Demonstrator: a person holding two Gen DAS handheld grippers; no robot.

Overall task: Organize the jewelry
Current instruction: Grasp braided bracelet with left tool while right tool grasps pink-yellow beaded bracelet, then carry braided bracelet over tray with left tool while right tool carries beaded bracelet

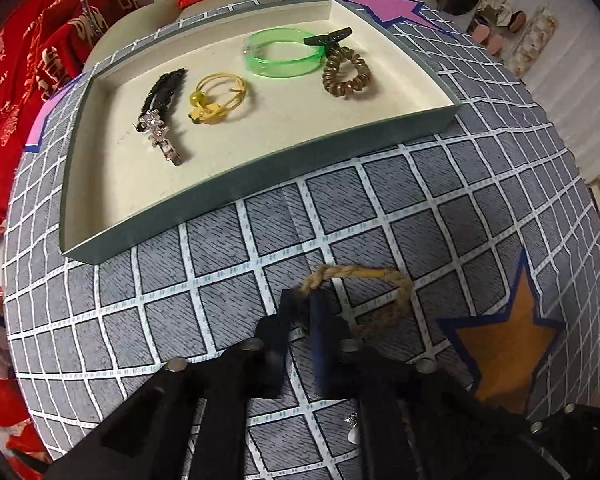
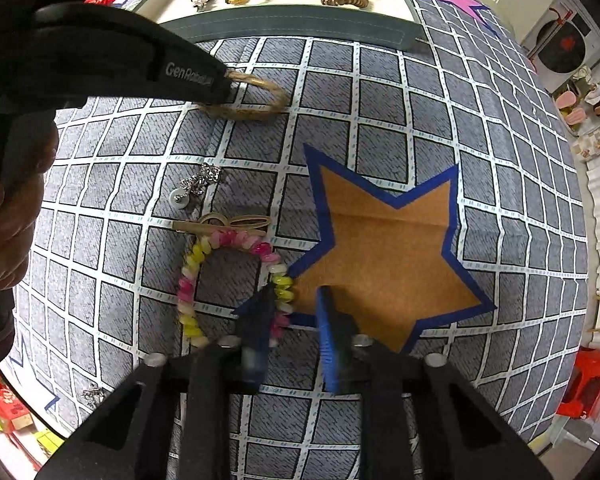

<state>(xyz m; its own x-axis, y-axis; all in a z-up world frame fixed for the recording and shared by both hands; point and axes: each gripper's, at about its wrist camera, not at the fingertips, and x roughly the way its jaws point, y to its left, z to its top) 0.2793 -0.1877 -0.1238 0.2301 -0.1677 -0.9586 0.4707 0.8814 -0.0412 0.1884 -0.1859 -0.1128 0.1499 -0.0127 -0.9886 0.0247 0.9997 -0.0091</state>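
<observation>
A grey tray with a cream floor lies on the checked cloth and holds a black sparkly hair clip, a yellow ring-shaped piece, a green bangle, a black claw clip and a brown coil tie. My left gripper is shut on a braided rope bracelet, also seen in the right wrist view. My right gripper is open, its left finger on a pink-and-yellow coil tie. A gold hair clip and a silver pendant lie beyond it.
An orange star patch with a blue border lies right of my right gripper. A small silver piece sits near the cloth's left edge. Red fabric lies left of the table, shelves with small items at the right.
</observation>
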